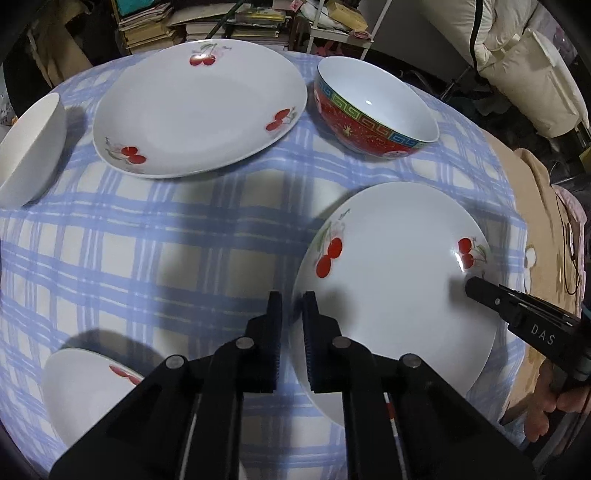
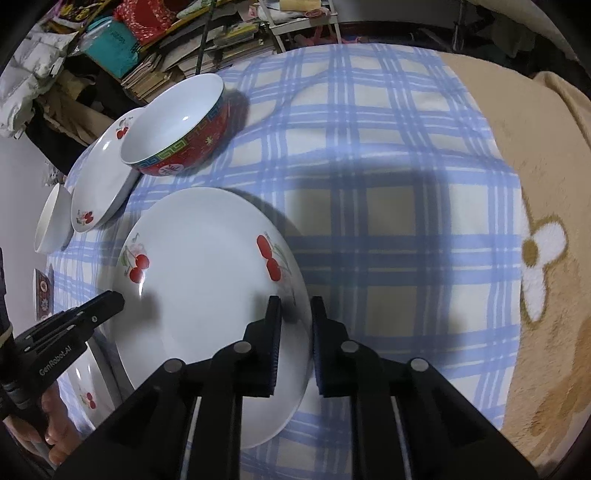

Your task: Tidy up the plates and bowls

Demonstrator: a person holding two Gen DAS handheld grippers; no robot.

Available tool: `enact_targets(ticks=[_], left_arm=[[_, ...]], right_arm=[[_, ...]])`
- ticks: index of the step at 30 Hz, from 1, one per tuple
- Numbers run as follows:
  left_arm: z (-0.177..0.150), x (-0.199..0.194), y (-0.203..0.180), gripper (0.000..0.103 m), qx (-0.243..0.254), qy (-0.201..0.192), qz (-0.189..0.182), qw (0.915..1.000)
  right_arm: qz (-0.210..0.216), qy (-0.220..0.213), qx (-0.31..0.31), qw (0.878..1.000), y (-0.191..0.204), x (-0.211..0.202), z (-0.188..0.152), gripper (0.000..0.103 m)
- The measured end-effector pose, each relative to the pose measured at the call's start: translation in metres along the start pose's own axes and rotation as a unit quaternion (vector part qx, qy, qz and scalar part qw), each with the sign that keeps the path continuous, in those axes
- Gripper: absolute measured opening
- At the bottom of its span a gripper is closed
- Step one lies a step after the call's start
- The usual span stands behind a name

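Note:
A white plate with red cherries (image 1: pixel 399 280) lies on the blue checked cloth. My left gripper (image 1: pixel 292 314) is shut on its left rim, which sits between the narrow jaws. In the right wrist view the same cherry plate (image 2: pixel 207 295) has its right rim clamped in my right gripper (image 2: pixel 295 310). Each gripper shows in the other's view: the right gripper (image 1: pixel 474 288) at the plate's far edge, the left gripper (image 2: pixel 114 301) at its left edge. A second cherry plate (image 1: pixel 199 110), a red patterned bowl (image 1: pixel 373 110) and a plain white bowl (image 1: pixel 29 147) stand farther back.
Another cherry dish (image 1: pixel 85 387) lies close at the lower left. The blue checked cloth (image 1: pixel 147 258) ends at a beige blanket (image 2: pixel 546 184) on the right. Stacks of books (image 1: pixel 207 26) and clutter sit behind the table. A person's hand (image 1: pixel 546 406) holds the right gripper.

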State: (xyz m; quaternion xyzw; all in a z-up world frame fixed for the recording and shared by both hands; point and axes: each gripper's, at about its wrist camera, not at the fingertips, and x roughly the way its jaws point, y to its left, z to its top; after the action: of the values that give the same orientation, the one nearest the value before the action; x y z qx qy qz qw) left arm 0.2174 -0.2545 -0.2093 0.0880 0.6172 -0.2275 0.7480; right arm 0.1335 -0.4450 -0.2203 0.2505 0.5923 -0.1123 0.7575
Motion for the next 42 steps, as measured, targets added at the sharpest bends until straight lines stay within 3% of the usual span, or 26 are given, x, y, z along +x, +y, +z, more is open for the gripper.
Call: enact_targets(ticks=[6, 16, 21, 23, 42], left_arm=[[-0.004, 0.002, -0.015, 0.010, 0.055, -0.004, 0.033, 0.9980], [-0.015, -0.025, 0.009, 0.009, 0.033, -0.005, 0.045, 0.9984], [-0.018, -0.046, 0.031, 0.009, 0.024, -0.016, 0.052, 0.9982], [-0.019, -0.051, 0.036, 0.009, 0.019, -0.016, 0.054, 0.9982], [-0.072, -0.127, 0.107, 0.009, -0.033, -0.058, 0.085, 0.9942]], right_arm=[[-0.007, -0.008, -0.005, 1.000, 0.005, -0.001, -0.001, 0.018], [0.013, -0.014, -0.030, 0.999, 0.030, -0.004, -0.007, 0.018], [0.043, -0.018, -0.027, 0.999, 0.048, -0.011, -0.016, 0.018], [0.030, -0.023, -0.041, 0.998, 0.060, -0.013, -0.021, 0.018], [0.097, -0.026, -0.110, 0.989, 0.147, -0.038, -0.064, 0.018]])
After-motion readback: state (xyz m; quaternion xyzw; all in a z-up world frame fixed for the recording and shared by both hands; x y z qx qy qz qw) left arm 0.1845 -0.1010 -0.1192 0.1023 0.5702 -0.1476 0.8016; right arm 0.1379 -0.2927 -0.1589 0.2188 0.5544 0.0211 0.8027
